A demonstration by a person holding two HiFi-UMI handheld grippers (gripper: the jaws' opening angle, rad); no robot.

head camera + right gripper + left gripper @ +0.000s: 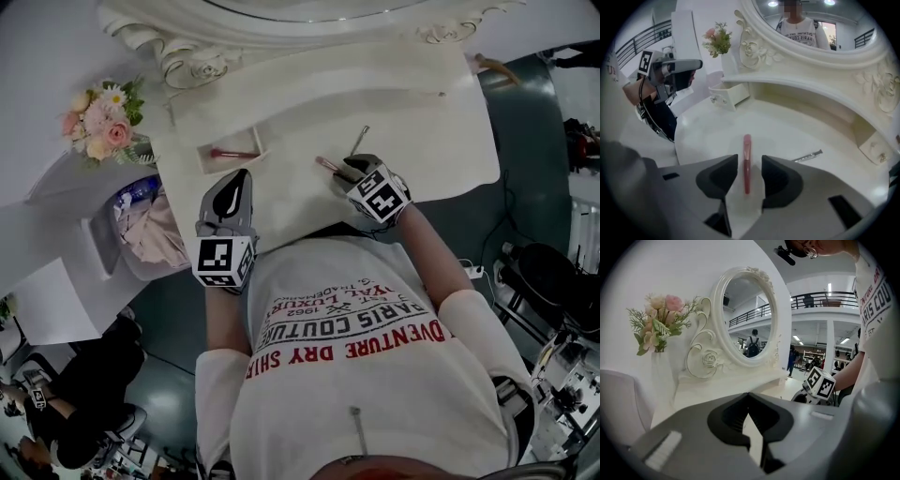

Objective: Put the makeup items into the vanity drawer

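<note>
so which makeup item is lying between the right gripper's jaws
The pink brush on the tabletop, between the open jaws of the right gripper. The silver stick lies apart to its right, and another pink item sits in the drawer.

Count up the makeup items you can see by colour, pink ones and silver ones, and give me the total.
Pink: 2, the drawer stick in the open drawer and the table stick between the right gripper's jaws.
Silver: 1, the metal tool on the vanity top.
Total: 3
</note>
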